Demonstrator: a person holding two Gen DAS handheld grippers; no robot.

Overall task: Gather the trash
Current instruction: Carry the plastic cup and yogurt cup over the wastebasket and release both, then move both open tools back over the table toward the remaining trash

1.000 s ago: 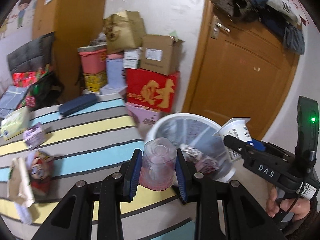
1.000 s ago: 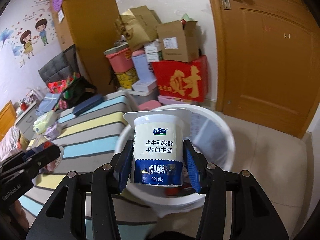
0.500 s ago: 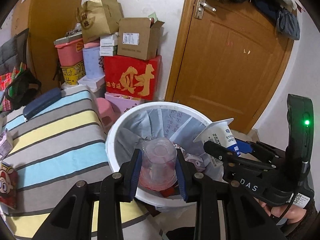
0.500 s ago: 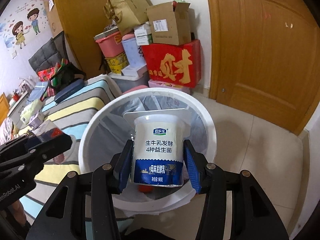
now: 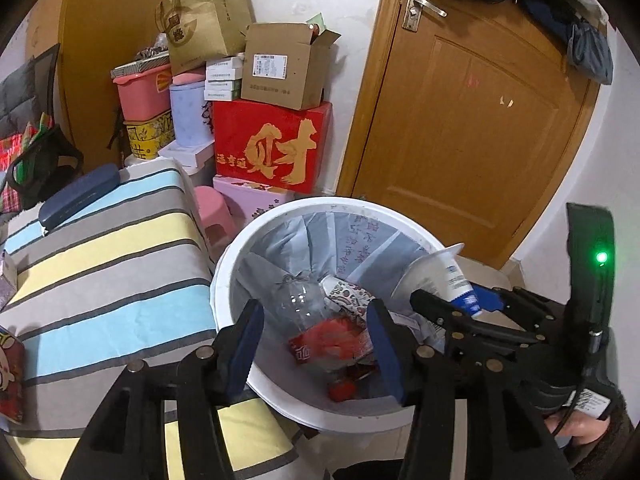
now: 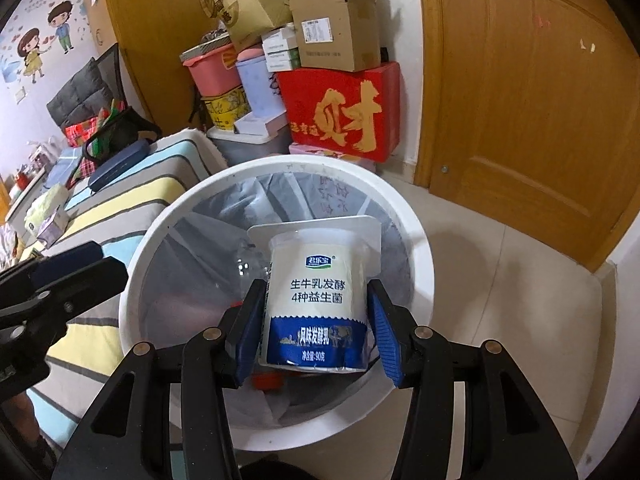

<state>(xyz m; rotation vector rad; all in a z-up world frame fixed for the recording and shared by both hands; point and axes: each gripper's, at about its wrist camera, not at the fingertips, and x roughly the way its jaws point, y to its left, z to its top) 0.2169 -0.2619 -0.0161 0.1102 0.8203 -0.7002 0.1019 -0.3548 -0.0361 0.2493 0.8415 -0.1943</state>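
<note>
Both tools are poised above the white trash bin [image 5: 224, 280], which stands on the floor just beside the striped bed [image 5: 100, 264], so that released items fall straight into its lined interior. The left hand-held gripper [image 5: 316, 344] is opening, with nothing between its pads; a clear plastic bottle [image 5: 316, 320] lies below it among the rubbish. The right hand-held gripper [image 6: 316, 328] clamps the yogurt cup [image 6: 316, 300] upright by its sides, over the bin's near half. Compared with the frame one second before, the pink-tinted cup formerly held by the left tool is gone from its pads, and both tools have moved from the bed edge to over the bin.
</note>
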